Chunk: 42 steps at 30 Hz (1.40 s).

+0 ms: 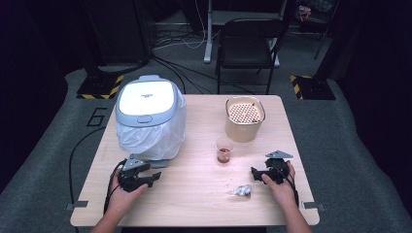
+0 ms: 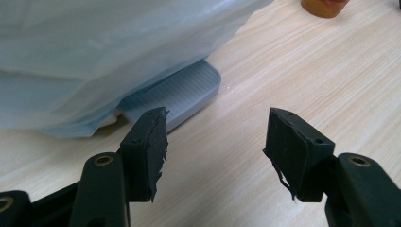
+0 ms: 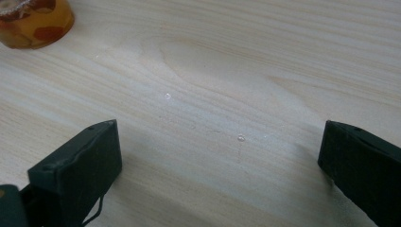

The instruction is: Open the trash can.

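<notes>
Noted crumpled wrapper [image 1: 241, 191] on table [image 1: 194, 208] just beside right gripper [image 3: 220, 135], jaws wide apart and empty; judged light, soft, crinkly, best pinched across its middle; left gripper [image 2: 215, 125] narrowly parted, empty, near bin pedal [image 2: 184, 92].

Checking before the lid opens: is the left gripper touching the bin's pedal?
Apart. The left gripper view shows bare table between the left gripper and the pedal.

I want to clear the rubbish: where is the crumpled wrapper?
High view: the crumpled wrapper lies near the table's front edge, just left of the right gripper, below the small cup.
</notes>
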Each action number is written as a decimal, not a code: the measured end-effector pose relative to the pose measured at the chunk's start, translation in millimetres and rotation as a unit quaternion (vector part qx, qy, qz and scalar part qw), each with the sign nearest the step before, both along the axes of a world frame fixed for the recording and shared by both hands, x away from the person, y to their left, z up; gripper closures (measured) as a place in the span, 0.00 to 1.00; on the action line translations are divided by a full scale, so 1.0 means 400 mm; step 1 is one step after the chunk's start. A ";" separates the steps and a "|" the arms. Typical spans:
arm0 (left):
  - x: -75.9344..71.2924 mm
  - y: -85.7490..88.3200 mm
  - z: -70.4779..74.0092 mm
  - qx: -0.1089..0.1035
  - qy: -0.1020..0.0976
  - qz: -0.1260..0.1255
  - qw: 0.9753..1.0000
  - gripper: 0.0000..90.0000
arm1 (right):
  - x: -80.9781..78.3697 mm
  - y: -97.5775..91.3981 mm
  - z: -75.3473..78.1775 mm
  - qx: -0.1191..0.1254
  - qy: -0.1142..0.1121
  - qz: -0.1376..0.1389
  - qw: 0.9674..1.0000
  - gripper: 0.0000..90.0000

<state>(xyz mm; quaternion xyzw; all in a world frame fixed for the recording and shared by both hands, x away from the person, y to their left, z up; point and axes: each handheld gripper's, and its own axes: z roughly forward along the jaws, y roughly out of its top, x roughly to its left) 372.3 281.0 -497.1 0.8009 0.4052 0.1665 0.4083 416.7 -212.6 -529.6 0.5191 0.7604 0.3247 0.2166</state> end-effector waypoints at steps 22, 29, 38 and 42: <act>0.036 -0.078 -0.016 -0.018 0.015 0.020 1.000 0.42 | 0.000 0.000 0.000 0.000 0.000 0.000 1.000 0.00; 0.041 -0.083 -0.028 0.009 -0.014 0.001 1.000 0.42 | 0.000 0.000 0.000 0.000 0.000 0.000 1.000 0.00; 0.030 -0.098 -0.044 0.040 -0.044 0.006 0.998 0.42 | 0.000 0.000 0.000 0.000 0.000 0.000 1.000 0.00; 0.025 -0.104 -0.049 0.063 -0.055 0.001 0.996 0.42 | 0.000 0.000 0.000 0.000 0.000 0.000 1.000 0.00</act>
